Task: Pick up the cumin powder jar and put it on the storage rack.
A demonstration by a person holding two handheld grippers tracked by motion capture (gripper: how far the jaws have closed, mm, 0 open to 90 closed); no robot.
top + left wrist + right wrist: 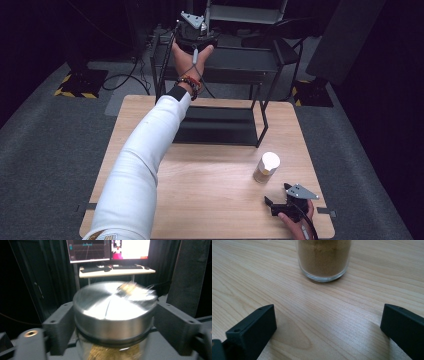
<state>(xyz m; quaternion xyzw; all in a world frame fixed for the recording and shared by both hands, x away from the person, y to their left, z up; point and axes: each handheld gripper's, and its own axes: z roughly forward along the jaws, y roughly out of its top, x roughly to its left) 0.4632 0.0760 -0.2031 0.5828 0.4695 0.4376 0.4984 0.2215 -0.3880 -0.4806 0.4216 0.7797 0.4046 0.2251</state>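
Two jars are in play: one with a metal lid (113,312) sits between the jaws of the left hand-held gripper (113,322), far out over the black shelf rack (220,125); the picture is blurred, so I cannot tell whether the pads press on it. Its contents look brownish. The right hand-held gripper (277,204) rests on the wooden surface (210,190), jaws apart, near a second jar (266,167) of brown powder

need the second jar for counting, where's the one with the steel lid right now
The steel-lidded jar sits between the left gripper's jaws, up at the black rack's top shelf beyond the table.
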